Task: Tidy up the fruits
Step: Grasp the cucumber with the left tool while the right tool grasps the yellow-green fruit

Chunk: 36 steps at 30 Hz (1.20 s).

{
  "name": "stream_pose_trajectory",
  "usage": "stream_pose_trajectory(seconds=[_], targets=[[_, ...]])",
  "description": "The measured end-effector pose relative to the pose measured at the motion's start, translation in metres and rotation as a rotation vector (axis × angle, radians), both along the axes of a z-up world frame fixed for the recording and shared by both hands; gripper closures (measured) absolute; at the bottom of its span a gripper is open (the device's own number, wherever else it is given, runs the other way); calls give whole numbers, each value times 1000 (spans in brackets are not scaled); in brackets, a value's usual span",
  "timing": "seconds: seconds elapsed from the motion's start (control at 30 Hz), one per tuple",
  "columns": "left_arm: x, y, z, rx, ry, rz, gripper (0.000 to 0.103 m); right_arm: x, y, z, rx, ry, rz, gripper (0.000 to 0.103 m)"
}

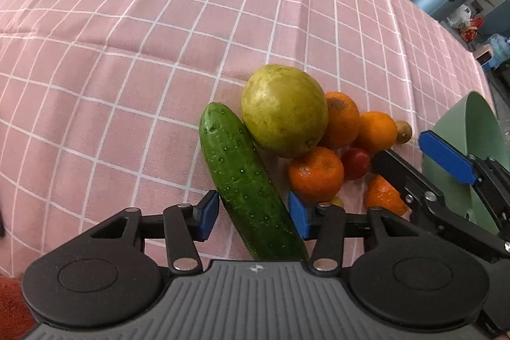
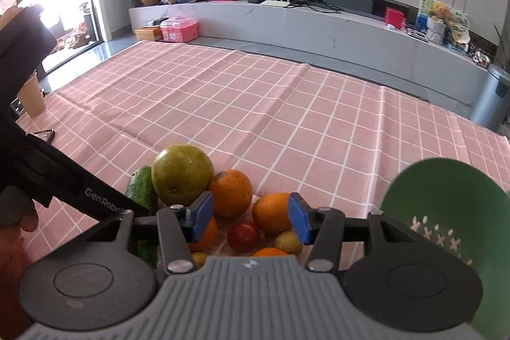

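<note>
Left gripper (image 1: pixel 253 217) pads squeeze the cucumber (image 1: pixel 245 180); right gripper (image 2: pixel 250 220) hangs half-open, empty, above the tomato (image 2: pixel 243 236).

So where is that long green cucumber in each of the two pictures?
Left wrist view: the cucumber lies at lower centre, slanting between the left gripper's blue pads.
Right wrist view: only parts show at lower left, behind the other gripper's black arm.
Shared landmark: the big yellow-green fruit, right beside the cucumber's far end in both.
</note>
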<state>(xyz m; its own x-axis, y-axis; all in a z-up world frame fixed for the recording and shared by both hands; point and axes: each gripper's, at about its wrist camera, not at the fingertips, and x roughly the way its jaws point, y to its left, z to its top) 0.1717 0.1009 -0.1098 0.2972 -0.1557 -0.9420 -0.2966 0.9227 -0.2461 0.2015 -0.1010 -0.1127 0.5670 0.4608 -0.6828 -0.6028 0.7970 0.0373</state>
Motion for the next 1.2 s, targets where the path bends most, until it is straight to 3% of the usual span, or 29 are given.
stream_pose_trajectory(seconds=[0.2,0.27,0.5,0.53,0.9,1.07,1.2], targets=[[-6,7,5,33,-21,-49,55,3,12,1,-9,-21,78,53],[-6,14,7,54,-17,-47,56,2,19,0,-19,-34,118,46],[-3,44,12,112,0,-53,57,1,57,-8,-86,-64,285,37],[-2,48,12,106,3,-52,57,-1,62,-9,-82,-72,304,30],[2,72,5,37,8,-64,57,-9,109,-27,-137,-72,429,30],[5,87,3,-15,28,-56,57,0,111,-31,-96,-67,460,26],[6,91,2,-34,34,-75,57,12,108,-32,-49,-8,474,28]])
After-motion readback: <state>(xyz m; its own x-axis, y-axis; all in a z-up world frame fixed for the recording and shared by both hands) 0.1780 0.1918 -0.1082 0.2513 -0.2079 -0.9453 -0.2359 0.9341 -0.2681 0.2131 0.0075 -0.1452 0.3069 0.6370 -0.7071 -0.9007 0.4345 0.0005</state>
